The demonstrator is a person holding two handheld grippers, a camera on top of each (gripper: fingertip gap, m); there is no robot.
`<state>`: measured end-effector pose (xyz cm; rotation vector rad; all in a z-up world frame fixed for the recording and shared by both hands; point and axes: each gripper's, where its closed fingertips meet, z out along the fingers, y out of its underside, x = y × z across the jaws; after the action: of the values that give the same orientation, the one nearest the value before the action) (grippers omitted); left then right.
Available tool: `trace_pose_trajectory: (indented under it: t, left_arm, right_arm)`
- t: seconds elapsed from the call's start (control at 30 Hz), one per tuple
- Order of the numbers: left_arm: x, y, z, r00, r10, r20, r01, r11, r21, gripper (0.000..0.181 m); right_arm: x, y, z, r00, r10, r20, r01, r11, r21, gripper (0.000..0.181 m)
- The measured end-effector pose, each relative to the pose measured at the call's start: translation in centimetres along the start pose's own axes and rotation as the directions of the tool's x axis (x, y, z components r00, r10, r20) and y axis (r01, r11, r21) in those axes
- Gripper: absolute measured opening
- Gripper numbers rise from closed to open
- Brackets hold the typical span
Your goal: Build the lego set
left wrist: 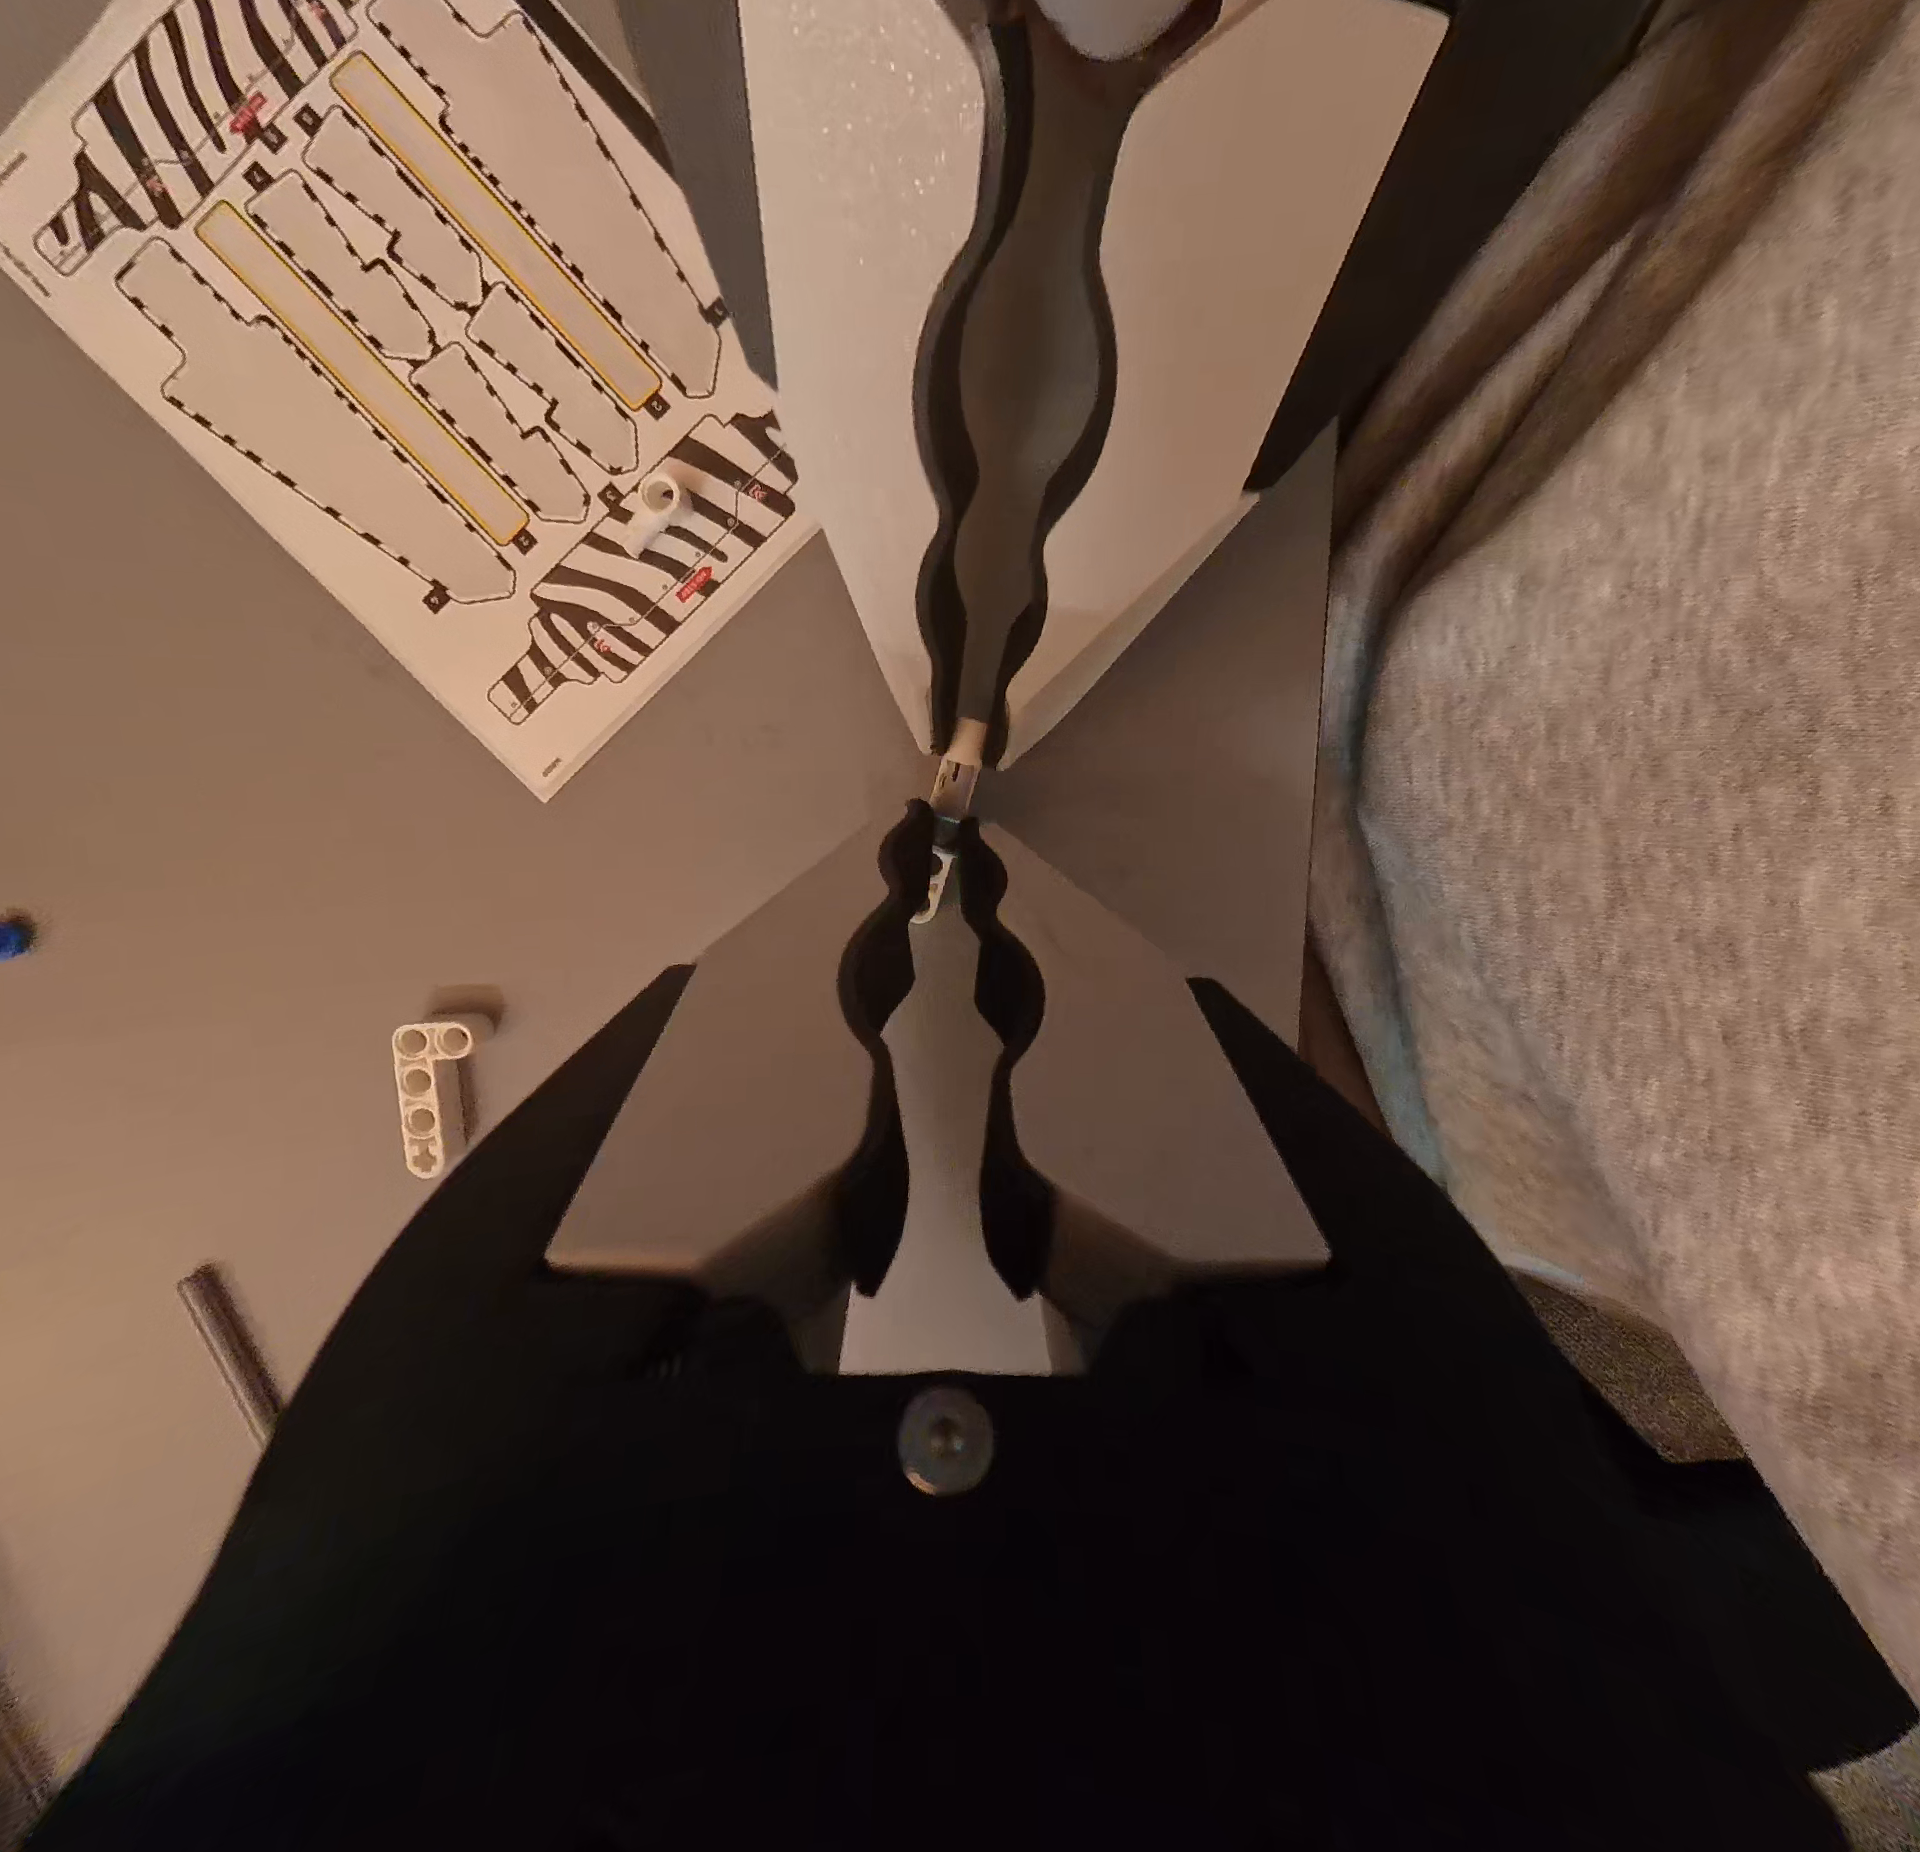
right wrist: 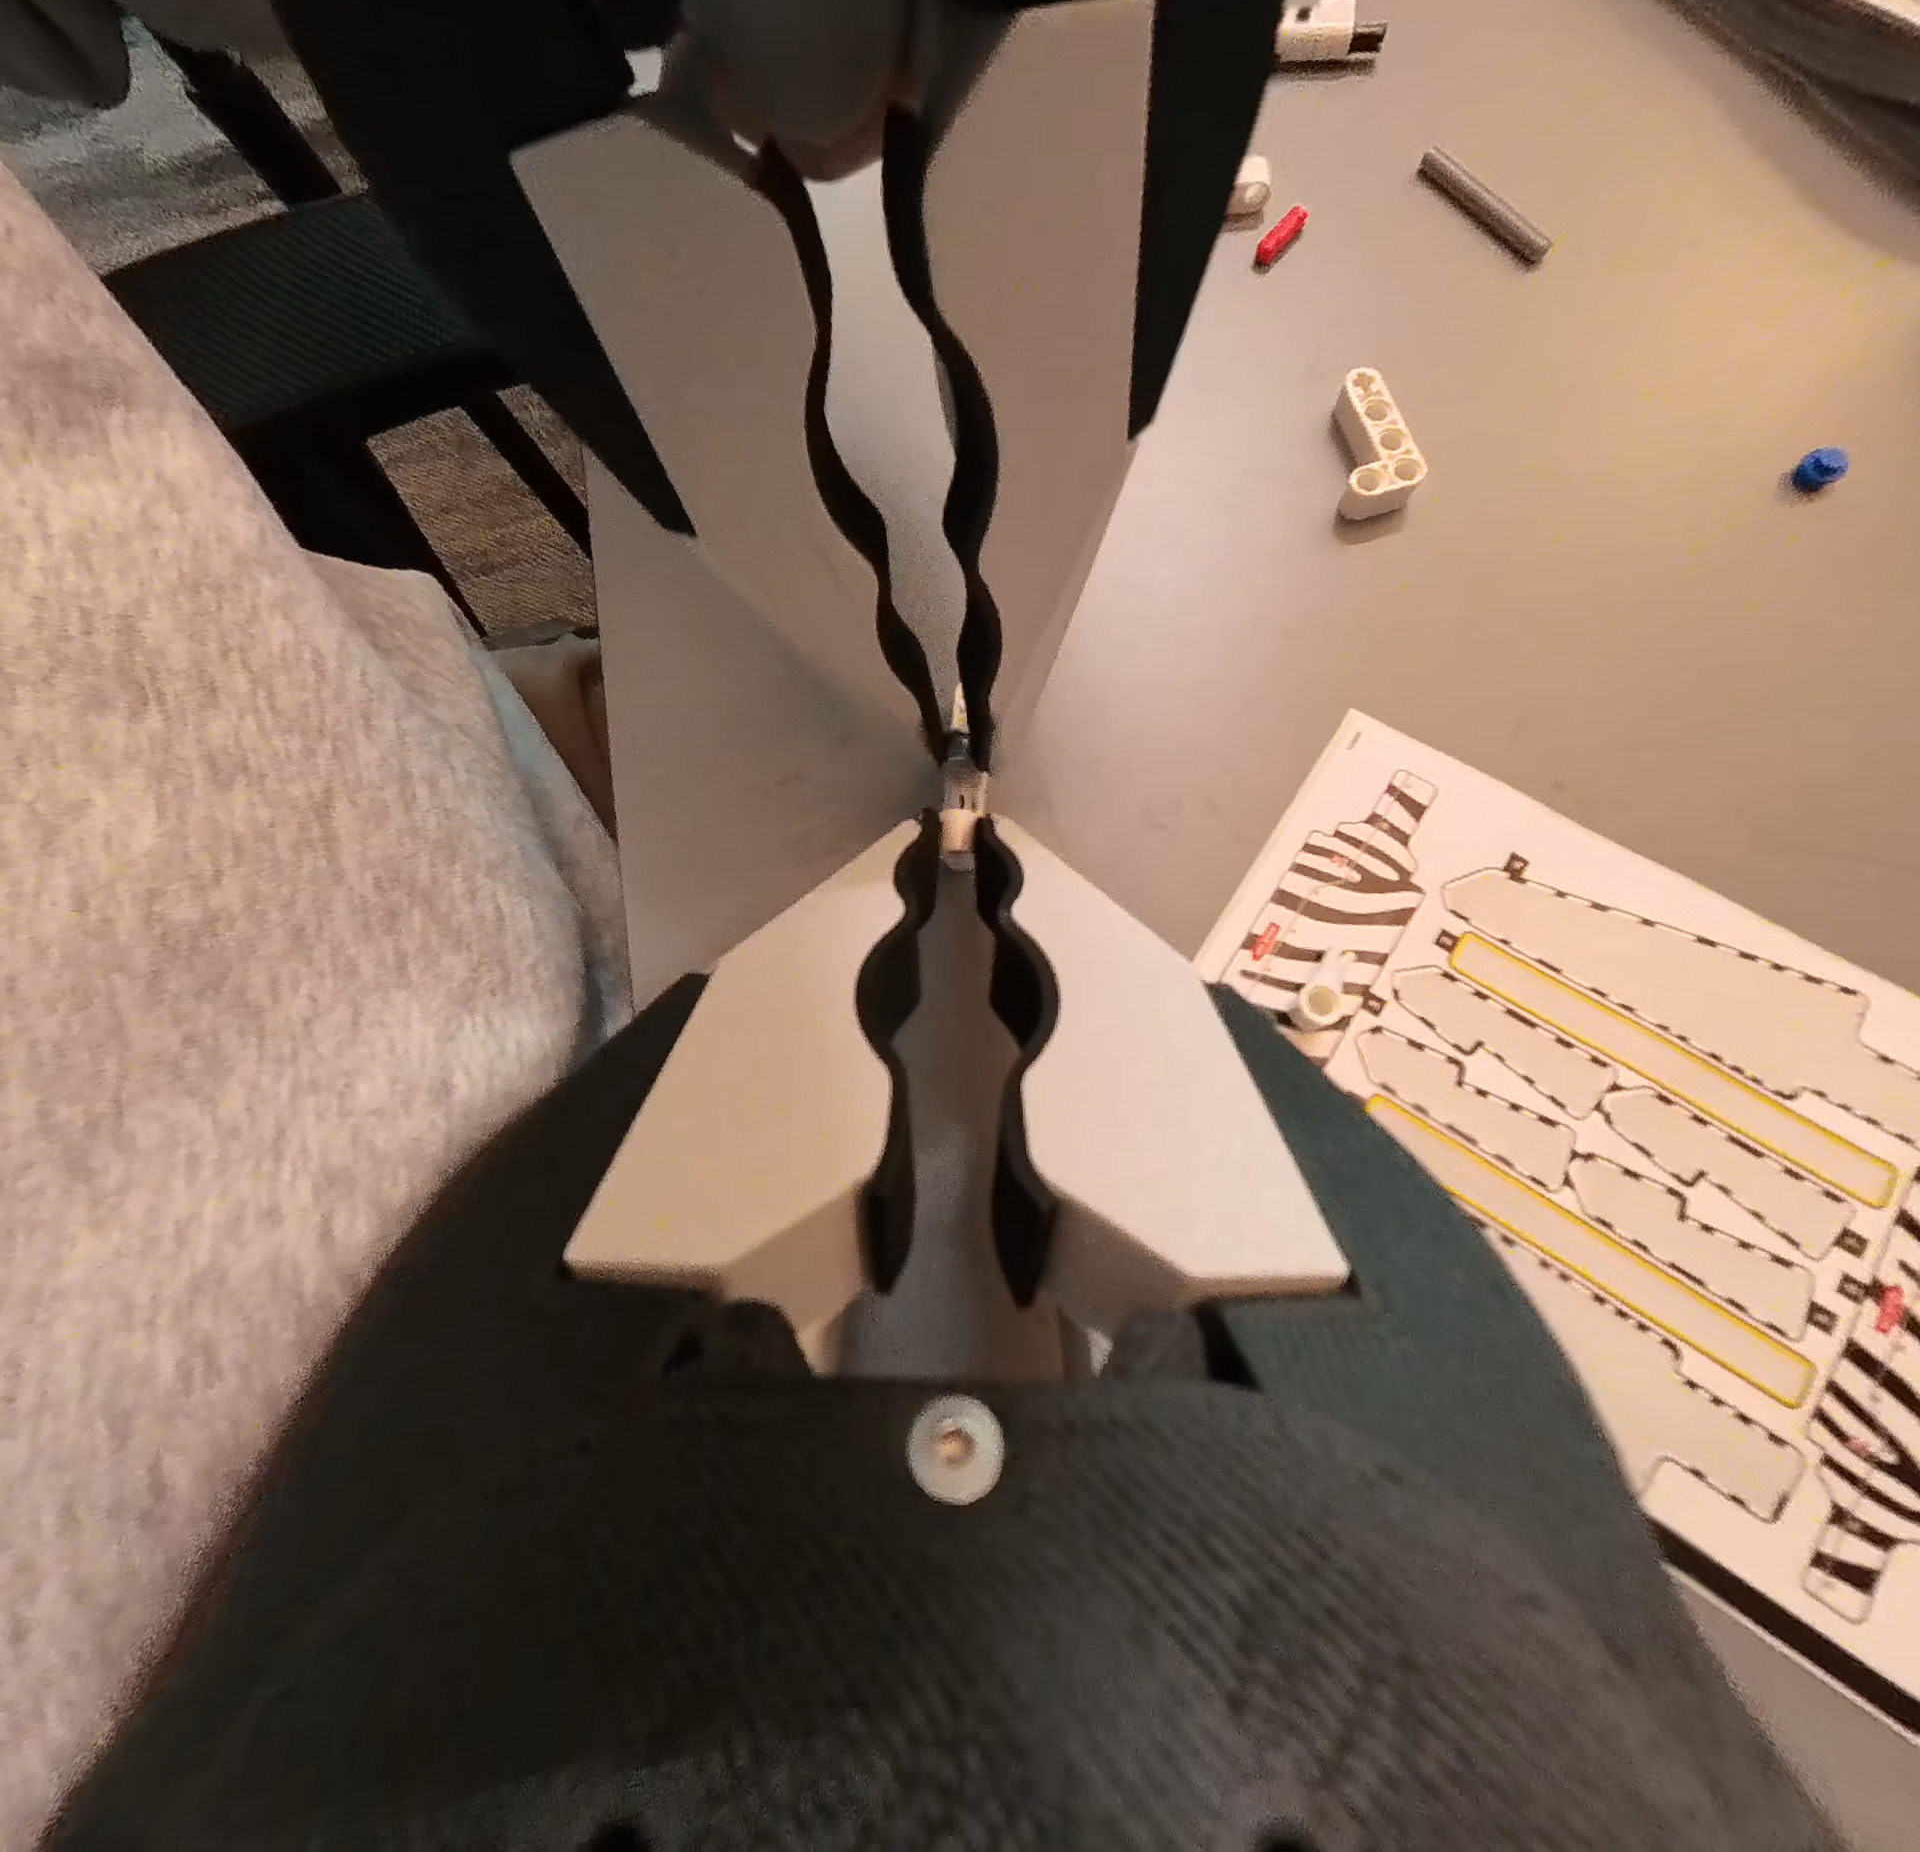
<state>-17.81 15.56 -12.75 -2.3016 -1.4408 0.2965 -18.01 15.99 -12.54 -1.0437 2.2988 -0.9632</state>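
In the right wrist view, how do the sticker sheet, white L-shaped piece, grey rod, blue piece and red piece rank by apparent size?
1. Sticker sheet, by far.
2. White L-shaped piece.
3. Grey rod, close to the L-piece but farther off, so unsure.
4. Blue piece and red piece look alike.

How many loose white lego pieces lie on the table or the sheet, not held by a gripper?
3 seen: an L-shaped beam on the bare table, a small connector on the sticker sheet, and a white piece at the far edge. Grippers may hide others.
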Motion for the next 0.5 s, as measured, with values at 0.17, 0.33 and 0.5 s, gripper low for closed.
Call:
trace_pose_trajectory:
  t: [0.17, 0.33, 0.5]
  left_arm:
    - [-0.01, -0.06, 0.02, 1.0, -0.001, 0.019, 0.0, 1.0, 0.025, 0.003]
    - [0.03, -0.26, 0.1, 0.999, -0.002, 0.04, 0.001, 0.999, 0.037, 0.002]
    - [0.07, -0.43, 0.14, 0.999, 0.008, 0.038, -0.009, 0.999, 0.044, 0.002]
  right_arm:
    - [0.03, -0.02, 0.0, 1.0, 0.026, 0.004, -0.026, 0.999, 0.023, 0.005]
    - [0.04, -0.04, 0.04, 1.0, 0.028, 0.007, -0.028, 0.999, 0.02, 0.006]
    - [0.05, -0.05, 0.08, 1.0, 0.017, 0.008, -0.017, 1.0, 0.016, 0.006]
